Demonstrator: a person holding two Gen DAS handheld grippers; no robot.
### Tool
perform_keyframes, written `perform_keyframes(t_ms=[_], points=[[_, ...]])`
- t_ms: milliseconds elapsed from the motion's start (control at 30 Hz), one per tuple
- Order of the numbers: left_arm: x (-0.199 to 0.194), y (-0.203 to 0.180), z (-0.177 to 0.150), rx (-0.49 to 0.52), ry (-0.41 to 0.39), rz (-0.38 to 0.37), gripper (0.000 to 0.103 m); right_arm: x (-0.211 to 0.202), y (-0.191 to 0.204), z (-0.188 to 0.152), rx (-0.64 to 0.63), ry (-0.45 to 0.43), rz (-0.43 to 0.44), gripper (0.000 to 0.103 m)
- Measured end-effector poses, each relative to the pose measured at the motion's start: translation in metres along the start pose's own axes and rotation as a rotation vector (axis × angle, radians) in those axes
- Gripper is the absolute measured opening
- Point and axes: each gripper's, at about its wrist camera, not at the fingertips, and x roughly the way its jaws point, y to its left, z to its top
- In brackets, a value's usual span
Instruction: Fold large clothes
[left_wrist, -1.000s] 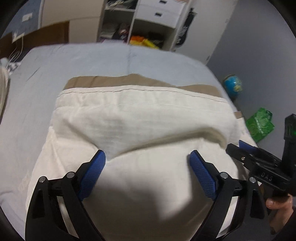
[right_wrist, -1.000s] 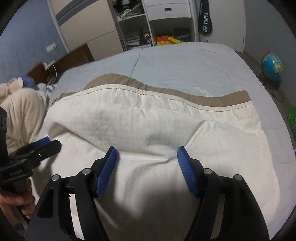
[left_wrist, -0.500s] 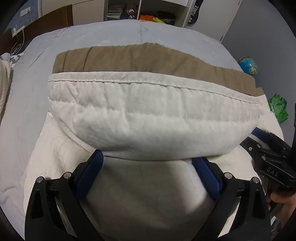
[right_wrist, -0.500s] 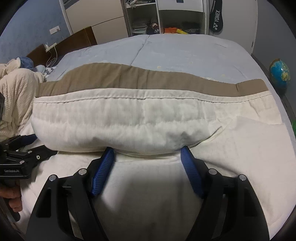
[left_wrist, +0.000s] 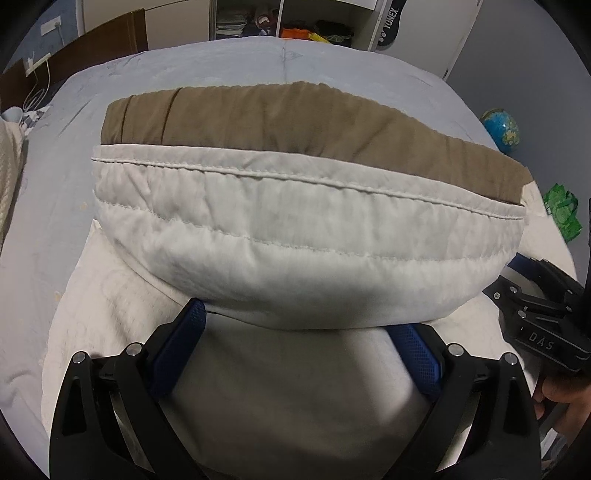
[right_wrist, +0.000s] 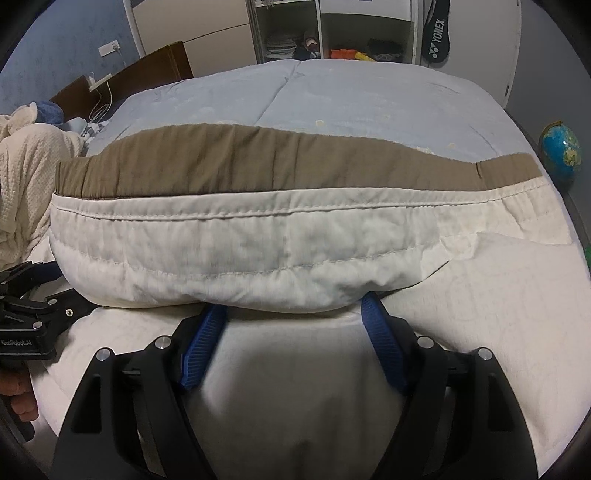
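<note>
A large cream garment (left_wrist: 295, 236) with a tan band (left_wrist: 295, 118) along its far edge lies on a pale blue bed; it also shows in the right wrist view (right_wrist: 258, 251). A thick folded roll of it bulges right in front of both grippers and hides their fingertips. My left gripper (left_wrist: 299, 325) is open, its blue pads (left_wrist: 184, 339) spread wide and pushed under the roll. My right gripper (right_wrist: 291, 314) is open too, its pads (right_wrist: 380, 339) under the roll. Each gripper shows at the edge of the other's view.
The blue bed cover (right_wrist: 351, 96) stretches beyond the garment to shelves (right_wrist: 295, 40) and a wardrobe. A cream blanket (right_wrist: 26, 166) is heaped at the bed's left. A globe (right_wrist: 559, 147) and a green bag (left_wrist: 563, 214) are on the floor to the right.
The folded edge of the garment has rolled forward, away from me, into a thicker bulge. Both grippers have moved in under it, and more of the tan band shows.
</note>
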Motion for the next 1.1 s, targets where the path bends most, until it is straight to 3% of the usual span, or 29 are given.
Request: perform_keyframes(t_ms=[167, 333, 433, 500, 567, 600, 733, 900, 1100], points=[[-0.017, 0.007, 0.009, -0.047, -0.008, -0.06, 0.091, -0.017, -0.004, 0.014, 0.034, -0.008, 0.029, 0.072], [-0.045, 0.007, 0.02, -0.064, -0.132, -0.127, 0.09, -0.04, -0.013, 0.03, 0.119, -0.099, 0.081, 0.072], [-0.052, 0.01, 0.024, -0.056, -0.175, -0.117, 0.09, -0.039, -0.013, 0.037, 0.14, -0.118, 0.084, 0.073], [-0.049, 0.016, 0.025, -0.071, -0.166, -0.089, 0.09, -0.033, -0.013, 0.043, 0.157, -0.11, 0.083, 0.073], [-0.035, 0.026, 0.024, -0.094, -0.102, 0.021, 0.091, -0.021, -0.014, 0.049, 0.177, -0.072, 0.087, 0.079], [-0.03, 0.031, 0.022, -0.109, -0.082, 0.032, 0.091, -0.015, -0.015, 0.051, 0.177, -0.05, 0.087, 0.079], [-0.02, 0.059, 0.02, -0.213, -0.045, -0.013, 0.092, -0.012, -0.016, 0.057, 0.173, -0.039, 0.096, 0.082], [-0.026, 0.069, 0.022, -0.248, -0.04, -0.041, 0.09, -0.032, -0.028, 0.058, 0.22, -0.075, 0.12, 0.082], [-0.049, 0.064, 0.015, -0.256, -0.069, -0.088, 0.092, -0.071, -0.051, 0.046, 0.252, -0.111, 0.088, 0.082]])
